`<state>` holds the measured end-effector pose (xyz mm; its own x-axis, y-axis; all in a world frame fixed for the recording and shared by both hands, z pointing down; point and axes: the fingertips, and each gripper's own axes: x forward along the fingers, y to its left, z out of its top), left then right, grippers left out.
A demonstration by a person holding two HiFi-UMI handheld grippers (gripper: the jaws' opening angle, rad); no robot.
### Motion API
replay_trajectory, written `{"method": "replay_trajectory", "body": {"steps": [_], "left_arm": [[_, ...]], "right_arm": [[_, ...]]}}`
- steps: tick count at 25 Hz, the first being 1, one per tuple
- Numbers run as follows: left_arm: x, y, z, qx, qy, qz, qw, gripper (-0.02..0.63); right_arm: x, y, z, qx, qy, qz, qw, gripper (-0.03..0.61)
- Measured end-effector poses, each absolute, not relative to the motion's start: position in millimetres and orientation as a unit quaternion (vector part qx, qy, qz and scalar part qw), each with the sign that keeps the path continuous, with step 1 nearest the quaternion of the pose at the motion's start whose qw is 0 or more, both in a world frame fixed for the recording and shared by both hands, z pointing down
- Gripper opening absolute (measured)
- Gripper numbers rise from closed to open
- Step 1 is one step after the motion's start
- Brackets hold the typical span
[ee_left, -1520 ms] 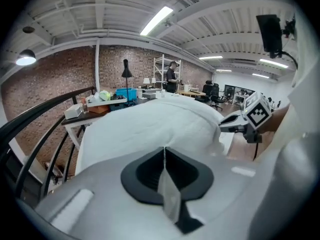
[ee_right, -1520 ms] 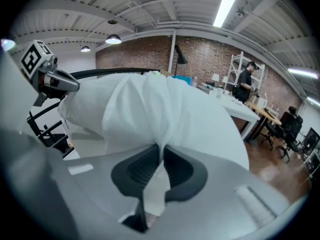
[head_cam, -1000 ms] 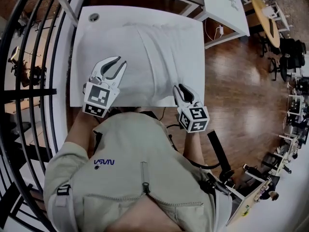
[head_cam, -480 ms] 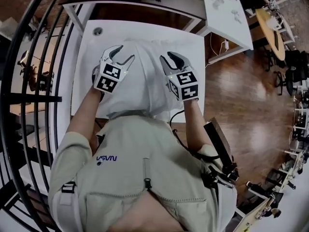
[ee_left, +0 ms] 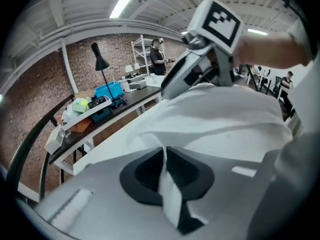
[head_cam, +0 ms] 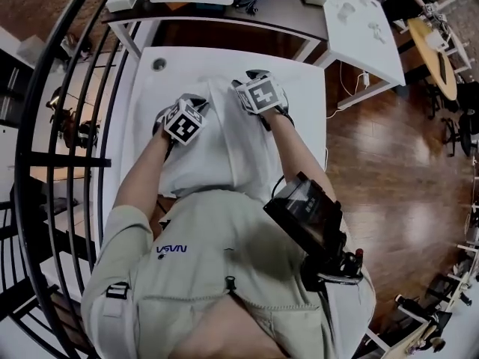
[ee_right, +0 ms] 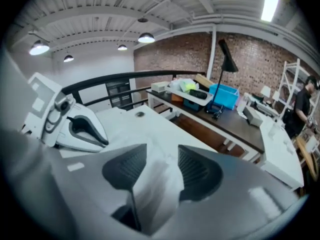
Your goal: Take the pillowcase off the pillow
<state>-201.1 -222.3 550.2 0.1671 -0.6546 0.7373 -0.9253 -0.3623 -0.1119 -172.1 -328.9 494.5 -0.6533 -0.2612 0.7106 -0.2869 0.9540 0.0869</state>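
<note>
From the head view, the pillow lies on the white desk with its long axis running straight away from me. Its near end is at the desk edge by my chest and its far end points toward the desk's far side. The pillowcase looks to be on over the whole length, with no bare pillow showing, so I judge the job barely begun: I am only taking hold at the far end, and all the pulling-off is left. I cannot tell which end is the open one. My left tool and right tool sit side by side on that far end, near each other.

In the left gripper view, my left tool has just been closing. Its jaws are almost together with a thin upright fold of the white pillowcase pinched between the pads. The cloth rises beyond it in a smooth hump toward the right tool, which rests on top of it.

In the right gripper view, my right tool has just been opening. Its jaws stand well apart with a loose bunch of pillowcase cloth between them, not clamped as far as I can see. The left tool lies just beside it on the cloth.
</note>
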Motion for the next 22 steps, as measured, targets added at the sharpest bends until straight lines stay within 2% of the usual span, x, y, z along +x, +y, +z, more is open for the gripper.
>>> {"method": "replay_trajectory", "body": {"steps": [1,5,6,8,10,13,17,22], "left_arm": [[-195.1,-220.5,554.6,0.742,-0.526,0.376,0.179,0.019],[-181.4,-213.6,548.0,0.749,-0.520,0.383,0.150,0.012],[-178.8,-208.9,541.3,0.755,-0.521,0.370,0.146,0.012],[-175.0,-195.6,521.2,0.768,-0.532,0.328,0.140,0.012],[-174.2,-181.9,493.9,0.776,-0.549,0.280,0.132,0.012],[-176.9,-165.1,457.3,0.780,-0.573,0.229,0.106,0.012],[-190.3,-141.0,416.6,0.772,-0.604,0.181,0.076,0.011],[-225.0,-126.5,409.8,0.755,-0.637,0.114,0.104,0.011]], "right_arm": [[-171.3,-330.5,504.1,0.147,-0.902,0.018,0.405,0.196],[-169.1,-324.1,532.2,0.126,-0.888,0.044,0.441,0.199],[-169.0,-316.2,535.9,0.115,-0.889,0.055,0.440,0.169],[-161.7,-310.1,537.3,0.120,-0.888,0.054,0.441,0.061],[-154.2,-321.0,520.0,0.154,-0.889,0.014,0.431,0.025],[-150.2,-339.7,484.1,0.196,-0.895,-0.046,0.398,0.020],[-112.2,-365.5,477.6,0.271,-0.873,-0.037,0.404,0.018],[-60.9,-399.9,459.2,0.348,-0.858,-0.006,0.378,0.018]]}}
